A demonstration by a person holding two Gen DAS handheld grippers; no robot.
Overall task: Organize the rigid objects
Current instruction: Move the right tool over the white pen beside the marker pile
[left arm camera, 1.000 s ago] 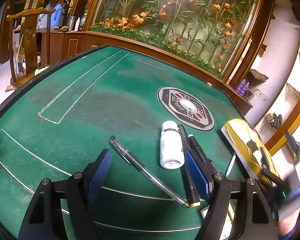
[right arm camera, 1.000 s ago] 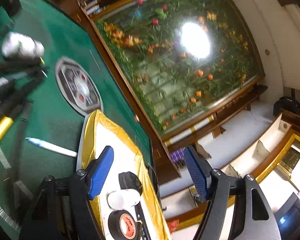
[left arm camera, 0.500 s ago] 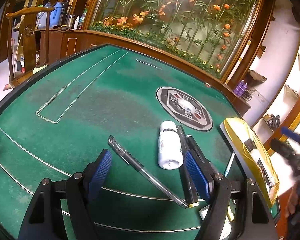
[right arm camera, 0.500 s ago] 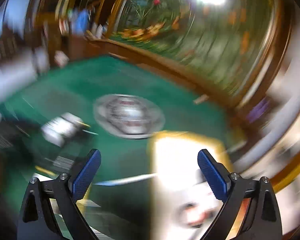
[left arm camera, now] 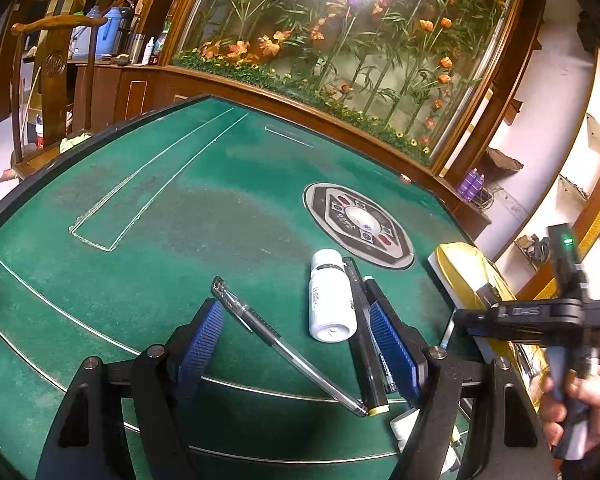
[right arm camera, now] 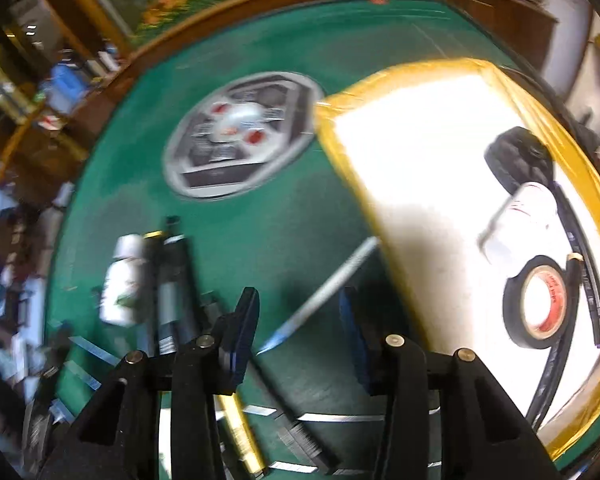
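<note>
**A:** On the green felt table (left arm camera: 148,240), what has changed?

**B:** The right gripper (right arm camera: 296,320) has swung from the yellow-edged tray (right arm camera: 396,80) down over the white-and-blue pen (right arm camera: 324,292) beside it. Its jaws have just been closing, and the pen's tip lies between them, not yet pinched. That looks like the next pick-up.

**A:** And the left gripper (left arm camera: 296,344)?

**B:** It hovers unchanged, jaws apart, over a clear gel pen (left arm camera: 276,340); a white bottle (left arm camera: 330,300) and black markers (left arm camera: 366,340) lie alongside.

**A:** What's already in the tray?

**B:** A tape roll (right arm camera: 540,304), a white bottle and something black.

**A:** Anything unclear?

**B:** The right view is motion-blurred, so contact with the pen is uncertain. Objects under the left gripper are cut off.
</note>
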